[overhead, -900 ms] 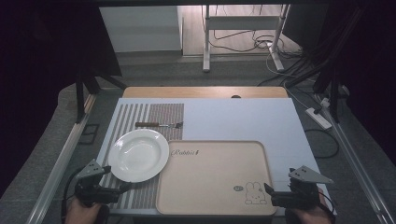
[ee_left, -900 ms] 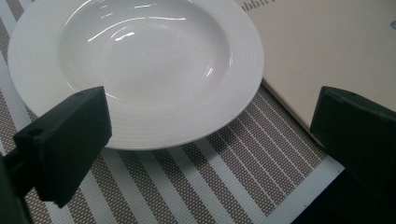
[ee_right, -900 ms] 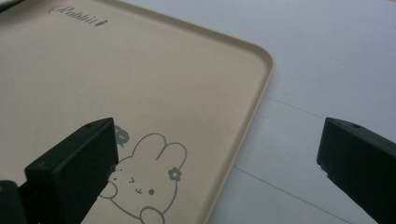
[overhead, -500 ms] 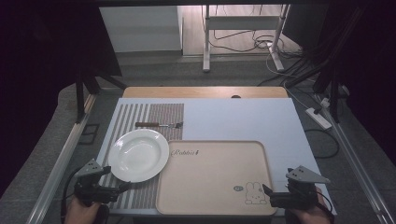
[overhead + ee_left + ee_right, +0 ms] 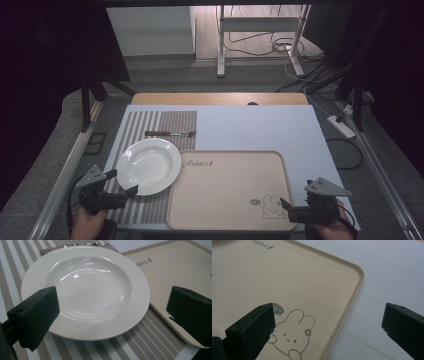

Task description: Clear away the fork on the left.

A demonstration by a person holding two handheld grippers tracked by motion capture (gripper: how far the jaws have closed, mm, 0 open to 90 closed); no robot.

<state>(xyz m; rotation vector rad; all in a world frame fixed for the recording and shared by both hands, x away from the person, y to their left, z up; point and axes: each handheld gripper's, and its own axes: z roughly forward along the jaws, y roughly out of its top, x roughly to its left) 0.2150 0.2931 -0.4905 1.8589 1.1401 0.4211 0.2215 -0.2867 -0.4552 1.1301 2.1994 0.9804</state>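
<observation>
The word "Rabbit" is printed in dark script near the far left corner of the beige tray (image 5: 230, 187), while small lettering in a speech bubble beside its rabbit drawing (image 5: 292, 333) cannot be read.

The far right part of the table (image 5: 260, 125) lay bare, giving open passage beyond the tray (image 5: 225, 200) and to its right. The plate (image 5: 148, 165) sat on the striped mat (image 5: 150, 210), its rim just beside the tray's left edge, leaving no gap to pass between them. The fork (image 5: 170, 133) lay across the mat just behind the plate. The tray's flat inside held nothing; only its low raised rim stood in the way.
</observation>
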